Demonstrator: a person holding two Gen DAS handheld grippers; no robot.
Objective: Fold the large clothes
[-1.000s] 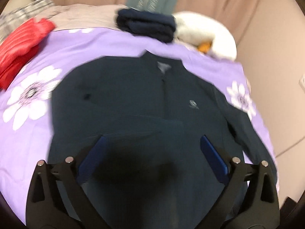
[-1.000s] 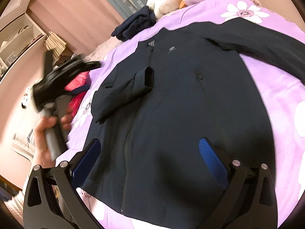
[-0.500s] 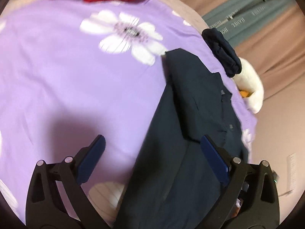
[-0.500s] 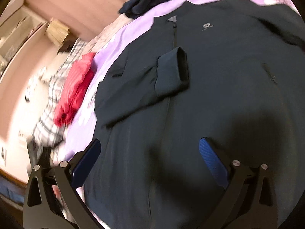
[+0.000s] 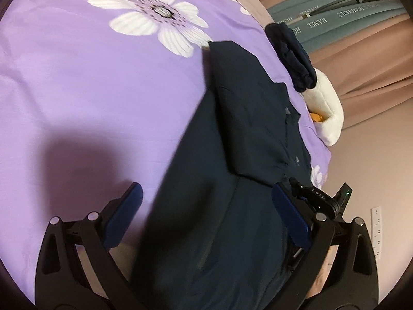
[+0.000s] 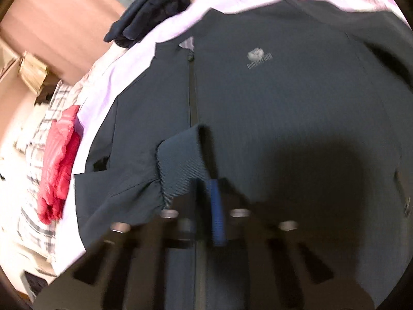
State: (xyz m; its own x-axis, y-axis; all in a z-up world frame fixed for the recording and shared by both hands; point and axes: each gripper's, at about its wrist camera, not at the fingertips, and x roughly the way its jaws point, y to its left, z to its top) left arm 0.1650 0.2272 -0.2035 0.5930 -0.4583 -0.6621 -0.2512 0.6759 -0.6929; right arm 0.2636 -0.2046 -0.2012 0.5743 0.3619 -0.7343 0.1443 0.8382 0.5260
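Right claw [image 6: 206, 193], wide open a moment ago, is now closed, nothing visibly pinched; the jacket [image 6: 296, 118] lies just ahead, cuff [image 6: 180, 162] beside it. Left claw [image 5: 206, 206] gapes empty over the jacket's edge.

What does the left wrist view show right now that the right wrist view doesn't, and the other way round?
Only the left wrist view: the left gripper, jaws open over the jacket's side edge, the big white flower print on the purple sheet, and the grey lettered fabric behind the bed.

Only the right wrist view: the right gripper, jaws shut at the ribbed cuff of the folded-in sleeve, the chest logo, the red garment and the plaid bedding.

Both: the dark jacket and the folded dark garment near its collar.
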